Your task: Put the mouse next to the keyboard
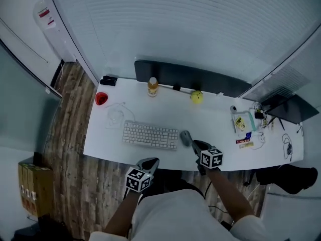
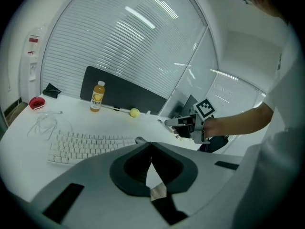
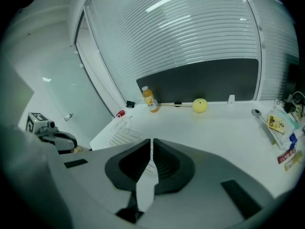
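Head view: the mouse (image 1: pixel 186 137) sits on the white table (image 1: pixel 215 119), just off the right end of the keyboard (image 1: pixel 150 134). There's a thin gap between them, so they aren't touching. Its long axis runs from the near edge toward the far edge, roughly square to the keyboard's length and leaning a bit. I can't tell which end is the front from here. The right gripper (image 1: pixel 198 145) hangs just near-right of the mouse, with a bare forearm coming in from the lower right. The left gripper (image 1: pixel 149 162) sits back off the table's near edge, in front of the keyboard.

Left gripper view: the left gripper (image 2: pixel 151 143) is pinched together at the tips with nothing in it. It looks down over the keyboard (image 2: pixel 90 147), and a sliver of the mouse (image 2: pixel 140 140) pokes out just above the jaw tips. Over on the right, the right gripper (image 2: pixel 169 122) is held up off the table, angled down, and clear of the mouse.

Right gripper view: the right gripper (image 3: pixel 151 141) is closed up tight and empty too. It's aimed down at the table, with the keyboard (image 3: pixel 123 136) off to its left. The mouse doesn't show in this one.
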Demonstrator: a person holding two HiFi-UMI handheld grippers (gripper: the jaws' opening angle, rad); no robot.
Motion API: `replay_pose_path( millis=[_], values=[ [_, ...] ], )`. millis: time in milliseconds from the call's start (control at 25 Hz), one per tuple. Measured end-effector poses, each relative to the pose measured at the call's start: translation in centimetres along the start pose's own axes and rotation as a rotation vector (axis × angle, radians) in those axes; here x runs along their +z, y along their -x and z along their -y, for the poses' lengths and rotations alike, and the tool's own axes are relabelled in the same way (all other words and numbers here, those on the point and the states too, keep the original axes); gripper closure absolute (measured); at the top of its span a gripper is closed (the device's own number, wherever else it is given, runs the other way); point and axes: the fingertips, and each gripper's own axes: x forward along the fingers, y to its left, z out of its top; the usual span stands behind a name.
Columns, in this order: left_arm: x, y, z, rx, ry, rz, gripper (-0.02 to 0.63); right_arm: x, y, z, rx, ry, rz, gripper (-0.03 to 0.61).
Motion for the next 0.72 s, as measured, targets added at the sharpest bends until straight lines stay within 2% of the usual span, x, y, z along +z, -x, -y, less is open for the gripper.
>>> replay_pose_path(
  millis=[360,720],
  values=[
    [-0.2,0.5,2.3,0.011,-0.038,0.046,0.597,-0.3,5.7,-2.2,0.01,0.12,0.071,0.538],
    [-1.3,2.3,7.7,0.061,-0.064,0.115,0.597,-3.2,11.2,-3.4,0.053,0.134,0.13,0.538]
  ],
)
